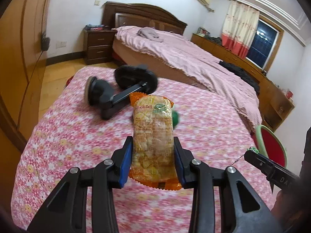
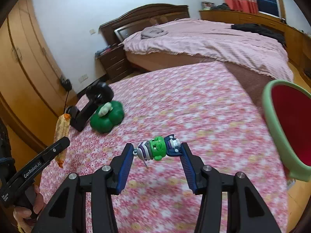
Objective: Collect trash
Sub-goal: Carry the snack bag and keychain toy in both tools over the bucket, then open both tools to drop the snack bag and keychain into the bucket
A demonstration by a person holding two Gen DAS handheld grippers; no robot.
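An orange snack packet (image 1: 152, 128) stands upright between the blue pads of my left gripper (image 1: 152, 138), which is shut on it above the pink floral tabletop (image 1: 68, 136). From the right wrist view the same packet (image 2: 62, 126) hangs at the left, edge-on. My right gripper (image 2: 156, 146) is shut on a small green-faced figurine (image 2: 157, 148) with a short chain, held sideways just over the cloth. A red bin with a green rim (image 2: 269, 116) stands off the table's right edge, close beside the right gripper.
A black suction-cup holder (image 1: 116, 93) and a green plush toy (image 2: 107, 117) lie at the table's far left. Beyond the table is a bed with a pink cover (image 2: 204, 38). A wooden wardrobe (image 1: 19, 58) runs along the left.
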